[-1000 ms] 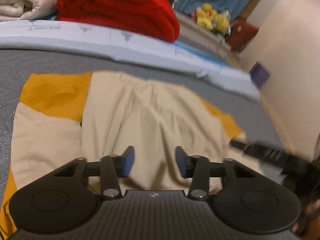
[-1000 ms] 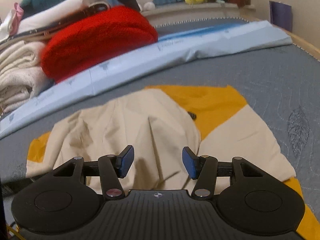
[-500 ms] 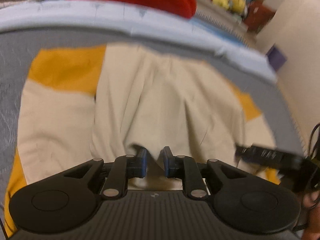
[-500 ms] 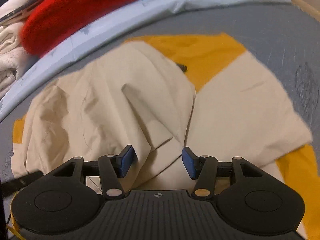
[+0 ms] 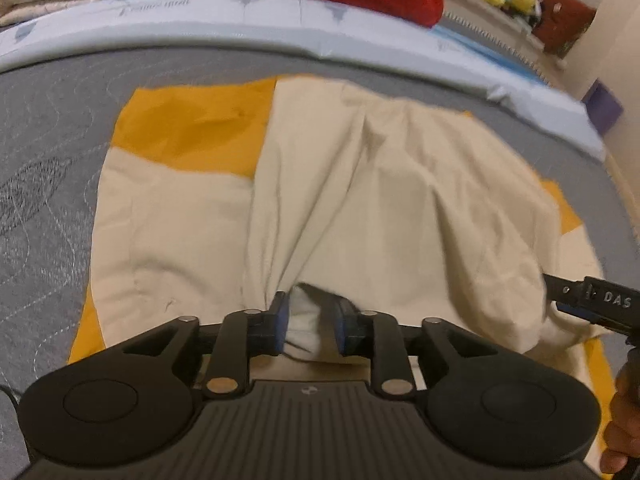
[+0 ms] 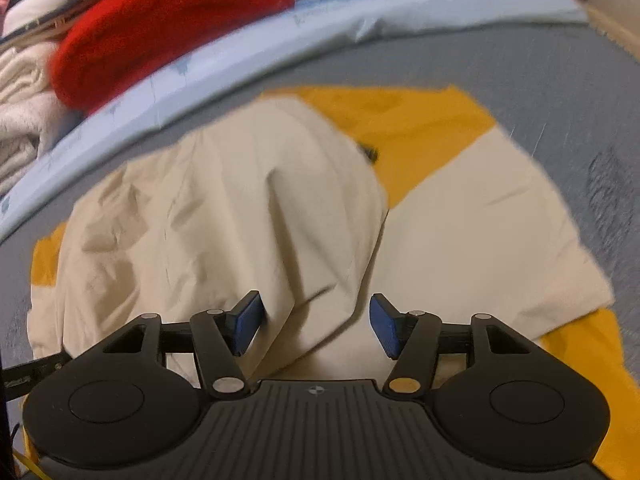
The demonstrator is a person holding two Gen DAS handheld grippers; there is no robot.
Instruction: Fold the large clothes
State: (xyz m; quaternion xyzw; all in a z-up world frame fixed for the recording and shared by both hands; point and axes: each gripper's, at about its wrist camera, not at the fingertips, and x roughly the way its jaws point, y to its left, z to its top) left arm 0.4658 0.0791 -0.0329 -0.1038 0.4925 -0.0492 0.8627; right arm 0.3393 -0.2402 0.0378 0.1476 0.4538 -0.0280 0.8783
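The left gripper [image 5: 308,326], its jaws just reopening slightly, pinches a fold of the cream-and-mustard fabric garment [image 5: 360,200]. The right gripper [image 6: 316,326], just widening, stands open over the cloth.

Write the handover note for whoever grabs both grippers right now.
Left gripper: jaws narrow and just been opening a little, with a bunch of the cream-and-orange garment between them; a firm pinch cannot be confirmed.
Right gripper: jaws open over the garment's near edge, nothing pinched.
The garment lies on the grey quilt, with a cream layer folded over its middle.
Done: probably the inward fold.
Left: likely grip the near edge with both, carry it to the far edge, flatten.
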